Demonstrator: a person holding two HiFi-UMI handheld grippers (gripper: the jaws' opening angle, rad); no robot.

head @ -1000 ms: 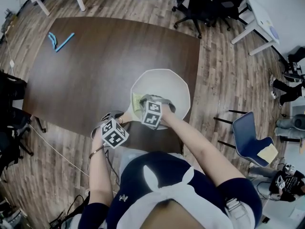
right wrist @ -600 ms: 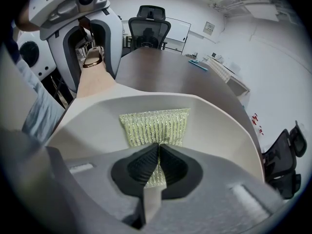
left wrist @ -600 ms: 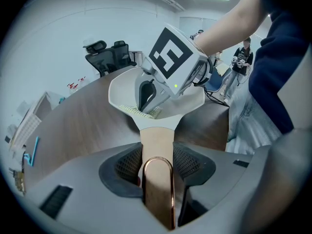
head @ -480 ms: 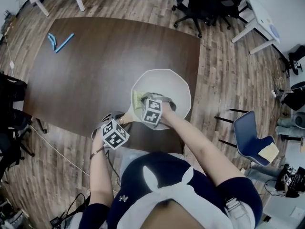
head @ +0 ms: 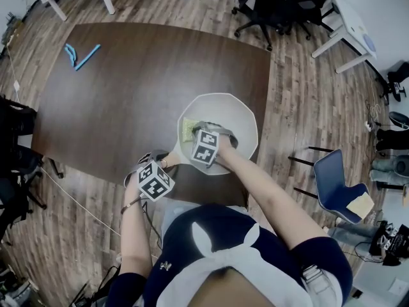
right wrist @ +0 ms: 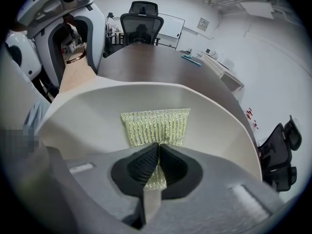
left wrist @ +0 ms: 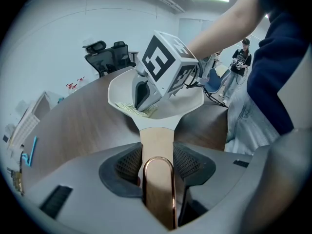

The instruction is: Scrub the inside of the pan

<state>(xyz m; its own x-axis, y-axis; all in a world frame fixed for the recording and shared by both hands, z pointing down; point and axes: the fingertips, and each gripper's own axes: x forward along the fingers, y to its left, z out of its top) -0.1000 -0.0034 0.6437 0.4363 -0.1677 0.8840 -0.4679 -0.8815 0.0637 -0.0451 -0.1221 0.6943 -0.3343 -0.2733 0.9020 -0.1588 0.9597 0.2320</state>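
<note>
Pan [head: 241, 117] sits at the near edge of the table [head: 128, 75], its wooden handle [left wrist: 157, 139] clamped in your left gripper [left wrist: 158, 162]. Your right gripper [right wrist: 157, 152] pinches the green scrub cloth [right wrist: 156, 126] flat against the inner wall, so you look mid-scrub; next, sweep it across the rest of the inside with steady pressure

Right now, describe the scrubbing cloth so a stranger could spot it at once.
On the dark brown table, find the white pan at its near edge. Inside lies a yellow-green ribbed cloth, one edge pinched in the right gripper. It is the only coloured, glittery thing against the plain white pan.
</note>
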